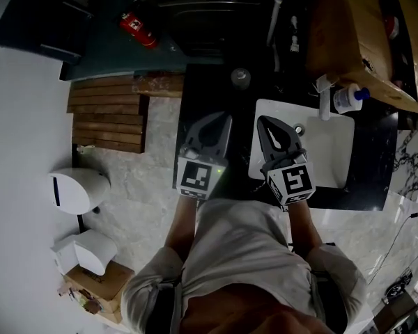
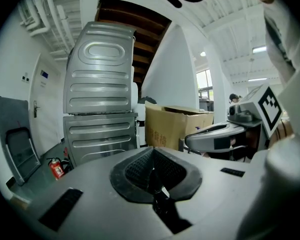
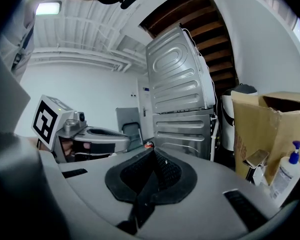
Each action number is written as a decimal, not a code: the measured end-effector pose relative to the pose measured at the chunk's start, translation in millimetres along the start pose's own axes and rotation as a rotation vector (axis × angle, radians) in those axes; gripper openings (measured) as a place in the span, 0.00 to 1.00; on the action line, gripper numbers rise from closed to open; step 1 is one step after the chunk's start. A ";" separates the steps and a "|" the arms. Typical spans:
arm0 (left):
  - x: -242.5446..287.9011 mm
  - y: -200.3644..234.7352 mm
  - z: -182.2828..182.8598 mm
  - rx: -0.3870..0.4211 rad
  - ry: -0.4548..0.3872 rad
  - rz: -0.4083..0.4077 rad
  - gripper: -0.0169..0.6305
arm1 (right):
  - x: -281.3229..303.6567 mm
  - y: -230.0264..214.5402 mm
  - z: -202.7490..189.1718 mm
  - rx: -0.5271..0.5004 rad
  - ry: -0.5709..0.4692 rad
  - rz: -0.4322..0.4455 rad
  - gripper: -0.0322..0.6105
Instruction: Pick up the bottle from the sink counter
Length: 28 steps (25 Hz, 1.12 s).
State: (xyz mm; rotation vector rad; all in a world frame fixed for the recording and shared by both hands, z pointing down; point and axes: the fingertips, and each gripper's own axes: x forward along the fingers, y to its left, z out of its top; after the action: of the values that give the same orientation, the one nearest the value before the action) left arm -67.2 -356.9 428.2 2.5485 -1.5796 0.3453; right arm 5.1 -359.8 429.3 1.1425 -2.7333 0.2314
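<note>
A white bottle [image 1: 347, 98] with a blue pump stands on the black sink counter [image 1: 373, 160], just right of the faucet [image 1: 325, 101] at the far rim of the white basin [image 1: 334, 160]. In the right gripper view the bottle [image 3: 286, 177] shows at the far right, beside the faucet [image 3: 255, 163]. My right gripper [image 1: 266, 122] hovers over the basin's left part, shut and empty, well short of the bottle. Left of the sink, my left gripper [image 1: 219, 119] is held above the counter, also shut with nothing in it. Both point away from the person.
A big cardboard box [image 1: 355, 33] stands behind the bottle. A red fire extinguisher [image 1: 138, 30] lies on the floor far left, wooden slats [image 1: 111, 113] nearer. White bins [image 1: 76, 190] stand at the left. Ribbed metal panels [image 2: 100, 104] rise ahead.
</note>
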 end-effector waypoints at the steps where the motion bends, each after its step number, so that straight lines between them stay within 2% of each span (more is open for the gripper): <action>1: 2.7 2.0 -2.1 0.001 0.001 -0.010 0.03 | 3.3 -0.2 -1.6 0.001 0.004 -0.007 0.05; 16: 47.7 26.8 -32.9 -0.008 0.035 -0.151 0.03 | 37.4 -18.3 -31.6 0.033 0.078 -0.131 0.05; 28: 76.8 35.5 -55.5 -0.024 0.051 -0.191 0.03 | 56.1 -37.8 -48.0 0.025 0.113 -0.167 0.05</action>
State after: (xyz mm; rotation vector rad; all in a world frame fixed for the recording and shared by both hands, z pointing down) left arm -73.2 -426.8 501.1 2.6218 -1.3012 0.3644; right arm -2.1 -414.7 491.1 1.3139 -2.5281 0.2991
